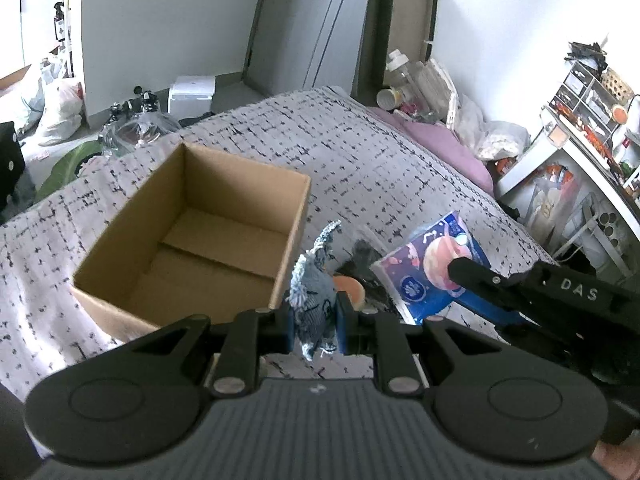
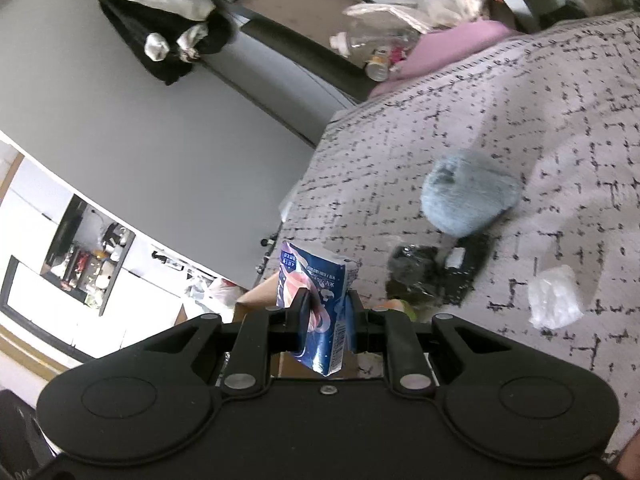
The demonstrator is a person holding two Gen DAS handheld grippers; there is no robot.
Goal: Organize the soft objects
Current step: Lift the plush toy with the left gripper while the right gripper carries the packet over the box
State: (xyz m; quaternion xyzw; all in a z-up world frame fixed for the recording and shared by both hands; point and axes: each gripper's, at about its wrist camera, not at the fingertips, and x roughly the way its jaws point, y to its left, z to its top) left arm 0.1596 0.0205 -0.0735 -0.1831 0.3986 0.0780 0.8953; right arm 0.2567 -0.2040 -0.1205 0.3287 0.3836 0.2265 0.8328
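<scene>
Denim scrap (image 1: 314, 300) pinched in left tool (image 1: 313, 322), near cardboard box (image 1: 192, 236) for dropping; right tool (image 2: 325, 320) clamps tissue pack (image 2: 320, 300) above bed (image 2: 500, 112).

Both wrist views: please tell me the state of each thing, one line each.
Cardboard box: open, empty.
Left gripper: shut on the blue frayed cloth.
Right gripper: shut on the tissue pack.
Fluffy grey-blue object: lying on the bed.
</scene>
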